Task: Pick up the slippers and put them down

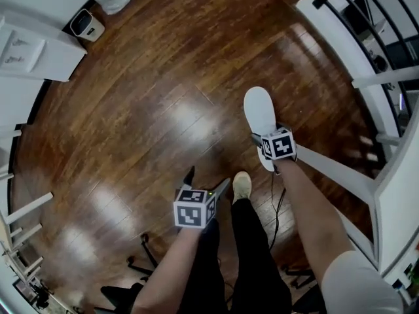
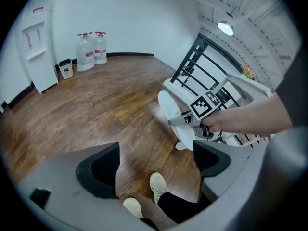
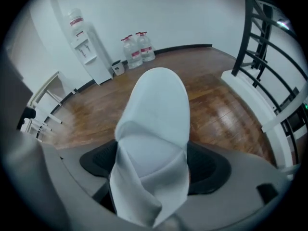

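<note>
My right gripper point(image 3: 153, 165) clamps the white slipper point(image 3: 156, 105) by its upper, toe jutting forward past the jaws; my left gripper point(image 2: 156, 165) gapes empty.

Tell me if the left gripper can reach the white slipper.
Probably yes: the left gripper is open and empty, nothing stands between it and the white slipper, though the right gripper grips it.

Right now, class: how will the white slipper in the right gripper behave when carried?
Likely soft: the slipper creases and folds where the right gripper pinches it. Probably light, its sole fairly stiff: one end pinch holds it out straight.
</note>
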A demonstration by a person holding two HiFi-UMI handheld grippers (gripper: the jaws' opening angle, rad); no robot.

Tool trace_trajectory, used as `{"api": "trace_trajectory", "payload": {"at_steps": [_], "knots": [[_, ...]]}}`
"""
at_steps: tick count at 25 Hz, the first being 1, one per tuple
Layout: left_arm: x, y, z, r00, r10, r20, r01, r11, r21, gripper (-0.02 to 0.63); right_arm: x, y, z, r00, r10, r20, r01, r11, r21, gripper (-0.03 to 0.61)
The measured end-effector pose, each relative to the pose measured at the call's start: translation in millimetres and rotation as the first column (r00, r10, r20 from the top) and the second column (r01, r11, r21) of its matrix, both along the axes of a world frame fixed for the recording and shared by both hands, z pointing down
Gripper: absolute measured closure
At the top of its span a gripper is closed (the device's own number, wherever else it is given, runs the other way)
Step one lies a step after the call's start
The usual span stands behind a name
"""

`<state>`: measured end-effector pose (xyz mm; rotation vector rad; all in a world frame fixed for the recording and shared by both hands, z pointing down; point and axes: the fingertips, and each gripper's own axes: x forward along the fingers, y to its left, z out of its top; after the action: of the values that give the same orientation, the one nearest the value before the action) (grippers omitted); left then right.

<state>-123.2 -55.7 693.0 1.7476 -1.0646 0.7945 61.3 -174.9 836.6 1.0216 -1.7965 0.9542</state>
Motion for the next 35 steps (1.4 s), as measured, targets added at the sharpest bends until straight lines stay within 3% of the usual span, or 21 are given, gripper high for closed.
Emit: {"api": "trace_trajectory", "payload": {"at_steps": [10,17,27,35], "knots": [[-7,-24,218,1.0,-0.011,-0.011,0.01,0.998,-0.057,0.133,-38,-23,241,0.997,0.072,0.025,-0.07,0.995,-0.066,0.109],[-19,-8,308,0.999,-0.037,-0.033,0.034,0.995,-0.096,0.133,-54,-12,338,0.997,0.077,0.002,-0.076,0.993,-0.089,0.108],[-19,-3,334,0.996,-0.054,-0.073,0.046,0.994,-0.097,0.133,-67,9,359,0.998,0.053,0.016,-0.05,0.992,-0.118,0.097],[-14,3,280,0.995,-0.053,-0.083,0.046,0.995,-0.093,0.133,-60,27,295,1.0,0.009,-0.016,-0.011,0.993,-0.12,0.098]]}}
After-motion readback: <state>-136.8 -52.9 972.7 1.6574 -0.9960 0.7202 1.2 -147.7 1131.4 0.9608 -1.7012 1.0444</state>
